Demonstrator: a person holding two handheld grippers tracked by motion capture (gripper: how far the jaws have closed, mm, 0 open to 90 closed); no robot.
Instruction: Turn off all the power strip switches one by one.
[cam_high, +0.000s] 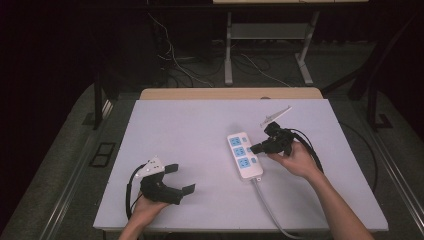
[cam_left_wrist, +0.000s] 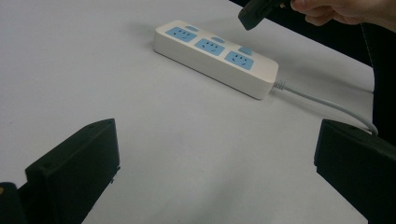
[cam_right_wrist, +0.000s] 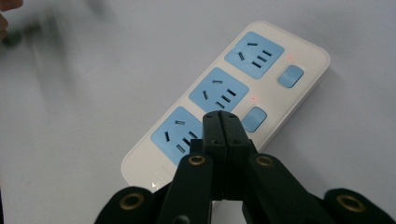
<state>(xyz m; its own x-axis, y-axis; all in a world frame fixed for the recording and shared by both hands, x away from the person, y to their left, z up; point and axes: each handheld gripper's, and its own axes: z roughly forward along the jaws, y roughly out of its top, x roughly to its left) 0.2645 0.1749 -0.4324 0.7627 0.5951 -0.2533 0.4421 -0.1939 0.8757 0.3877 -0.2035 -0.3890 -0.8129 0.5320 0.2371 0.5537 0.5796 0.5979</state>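
The right claw (cam_right_wrist: 219, 122) is clenched, its two black jaws pressed together with nothing between them. In the right gripper view its tip sits over the white power strip (cam_right_wrist: 261, 93), between the nearest blue socket (cam_right_wrist: 180, 135) and a small blue switch (cam_right_wrist: 254, 119); whether the tip touches the strip cannot be told. Two tiny red lights glow on the strip, one beside each of the two farther switches. In the high view the right claw (cam_high: 256, 148) points toward the strip's right edge, held by the person's right hand (cam_high: 295, 160), with a black cable looping behind it.

The left claw (cam_left_wrist: 215, 154) is released, its jaws spread wide apart and holding nothing. In the high view the left claw (cam_high: 181, 178) rests low near the front left of the table, held by the person's left hand (cam_high: 147, 207), a grey three-cornered plate on top.

The power strip (cam_high: 244, 155) lies flat on the white table (cam_high: 190, 125), right of centre, with three blue sockets in a row. Its grey cord (cam_high: 267, 202) runs off toward the front edge. The left claw is well apart from the strip. Beyond the table, a dark floor carries loose cables and the legs of another stand.
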